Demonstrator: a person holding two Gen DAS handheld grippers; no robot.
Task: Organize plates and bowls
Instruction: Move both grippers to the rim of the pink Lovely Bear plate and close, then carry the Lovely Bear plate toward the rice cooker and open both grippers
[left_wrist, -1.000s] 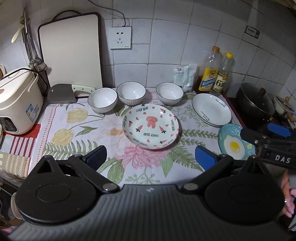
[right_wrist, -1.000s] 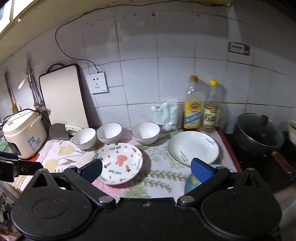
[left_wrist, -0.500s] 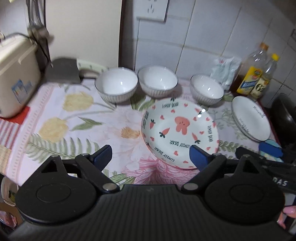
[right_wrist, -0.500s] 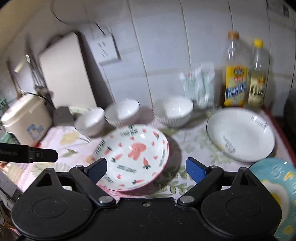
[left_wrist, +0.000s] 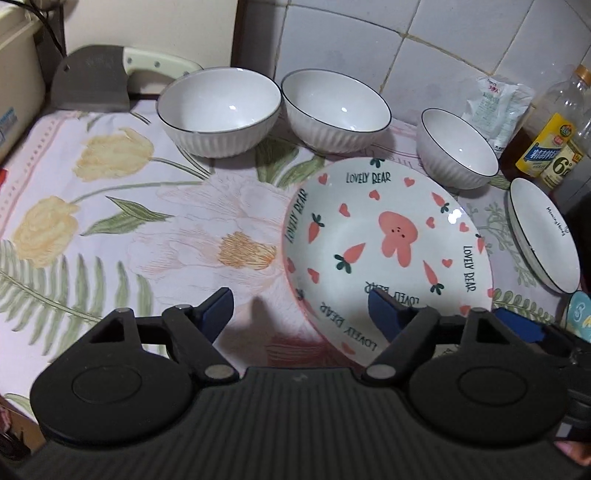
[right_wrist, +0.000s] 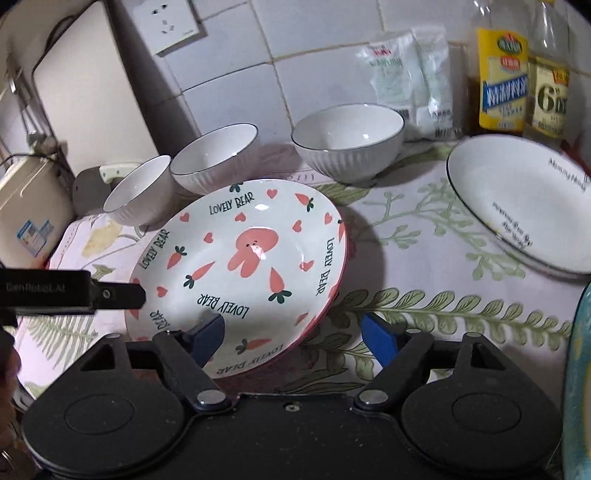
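I have both grippers low over the surface (left_wrist: 110, 229), which is covered by a floral cloth, and both sets of jaws are closing with nothing gripped yet. The left gripper (left_wrist: 301, 314) straddles the near left rim of the bear plate (left_wrist: 388, 251): its right finger hangs over the plate's near edge, its left finger over bare cloth, and I can't see either pad pressing the rim. The right gripper (right_wrist: 293, 336) straddles the near right rim of the same plate (right_wrist: 243, 266), left finger over the plate, right finger over the cloth beside it, again with no visible contact.

The bear plate sits in the middle of the surface, its pink rim showing on the right side. Three white ribbed bowls stand in a row behind it, near the tiled wall: the left bowl (left_wrist: 219, 110) and middle bowl (left_wrist: 334, 109) almost touch, while the right bowl (left_wrist: 458, 149) stands apart, just beyond the plate's far right edge. A white plate (right_wrist: 524, 201) with black lettering lies to the right, clear of the bear plate. A blue plate (right_wrist: 580, 369) shows at the far right edge. A cleaver (left_wrist: 92, 83) lies at the far left, and two bottles (right_wrist: 524, 81) stand against the wall on the right.
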